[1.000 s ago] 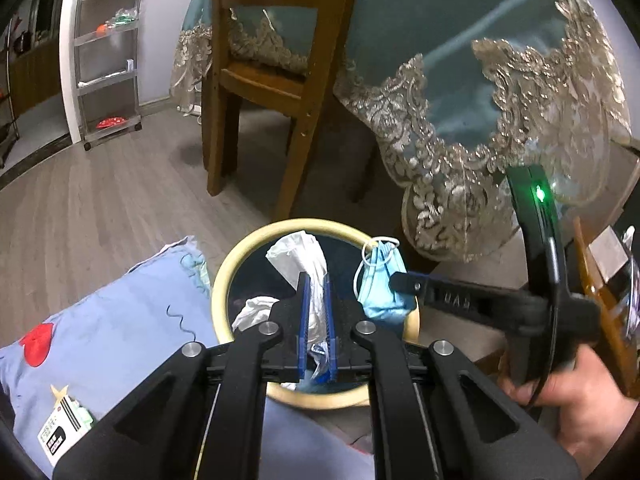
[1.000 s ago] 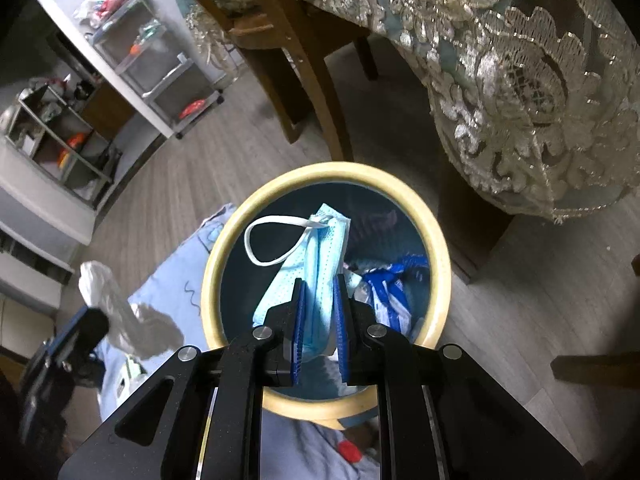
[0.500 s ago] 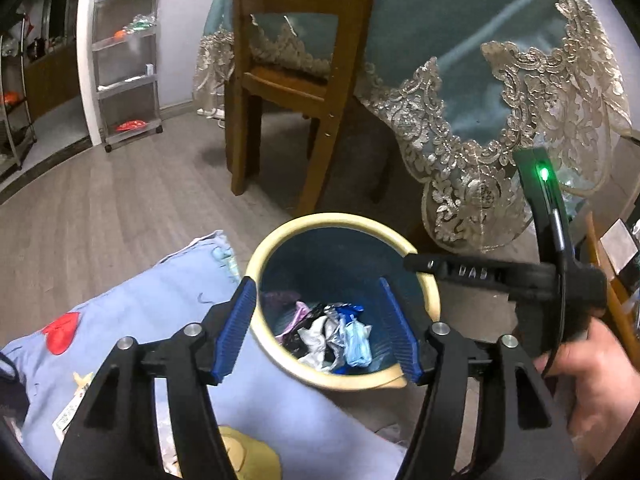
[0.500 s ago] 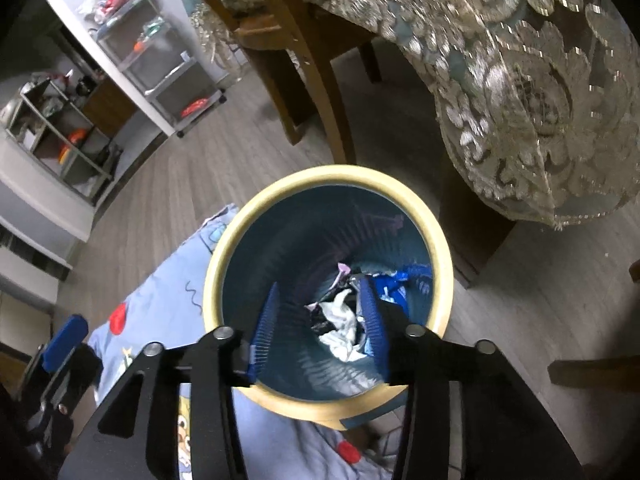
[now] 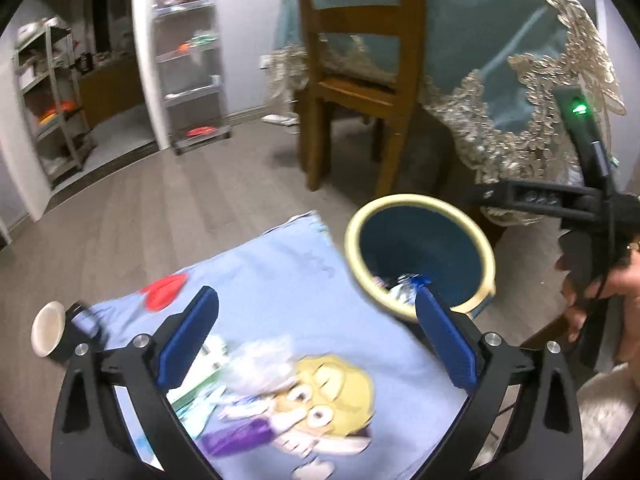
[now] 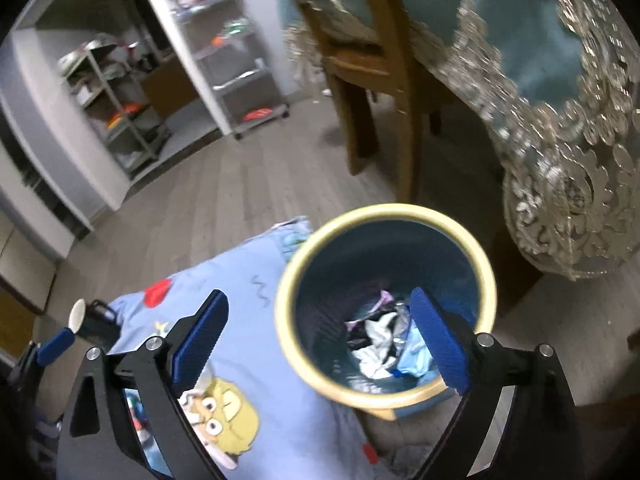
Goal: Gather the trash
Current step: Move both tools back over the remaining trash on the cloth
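Blue-padded left claw (image 5: 316, 332) and right claw (image 6: 326, 338) are opening, empty; yellow-rimmed bin (image 6: 486, 276) holds trash. Aim next at the crumpled wrapper (image 5: 260, 364) on the blanket (image 5: 280, 276).

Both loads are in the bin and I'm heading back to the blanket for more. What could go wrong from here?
1. The bin stands right at the blanket edge; a sweeping left gripper, opening and empty, might clip its rim and tip it.
2. The crumpled clear wrapper looks flimsy, so the fingers may pinch blanket along with it.
3. The black paper cup lies on its side and could roll when nudged.
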Available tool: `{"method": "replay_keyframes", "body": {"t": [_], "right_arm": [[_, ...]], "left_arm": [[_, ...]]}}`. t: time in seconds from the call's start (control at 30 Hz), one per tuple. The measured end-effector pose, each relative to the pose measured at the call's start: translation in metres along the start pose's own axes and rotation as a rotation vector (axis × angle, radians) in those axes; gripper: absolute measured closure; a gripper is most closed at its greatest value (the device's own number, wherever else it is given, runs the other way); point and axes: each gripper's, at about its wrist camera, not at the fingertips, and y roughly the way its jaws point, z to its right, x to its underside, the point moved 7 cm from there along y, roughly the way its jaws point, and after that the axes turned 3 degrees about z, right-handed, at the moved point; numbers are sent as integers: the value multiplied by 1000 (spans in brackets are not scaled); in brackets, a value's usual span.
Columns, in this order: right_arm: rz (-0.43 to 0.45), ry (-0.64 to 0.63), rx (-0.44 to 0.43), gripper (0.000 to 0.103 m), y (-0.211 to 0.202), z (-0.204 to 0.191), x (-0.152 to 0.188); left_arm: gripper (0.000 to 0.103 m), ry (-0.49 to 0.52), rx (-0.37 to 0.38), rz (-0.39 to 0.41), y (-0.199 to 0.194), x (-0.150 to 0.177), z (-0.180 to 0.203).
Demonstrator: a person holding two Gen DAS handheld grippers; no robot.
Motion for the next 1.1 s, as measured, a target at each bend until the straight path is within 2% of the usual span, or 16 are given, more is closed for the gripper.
{"method": "replay_keyframes", "body": {"t": [0.23, 0.37, 0.53, 0.7, 0.87, 1.1], "right_arm": [[0, 0, -56, 9, -17, -44, 23], [-9, -67, -67, 9, -22, -75, 44], [-71, -122, -98, 9, -18, -110, 81], [-120, -164, -113, 9, -12, -136, 114], [-169, -207, -113, 9, -2, -155, 140], [-232, -336, -90, 9, 20, -175, 168]], "left_arm": [[6, -50, -127, -22, -41, 32, -62], [6, -57, -228, -16, -67, 48, -97], [6, -44, -229, 9, -90, 66, -122], [6, -97, -231, 5, -97, 86, -143], [6, -156, -236, -22, -94, 103, -163], [6, -226, -247, -40, -85, 113, -184]]}}
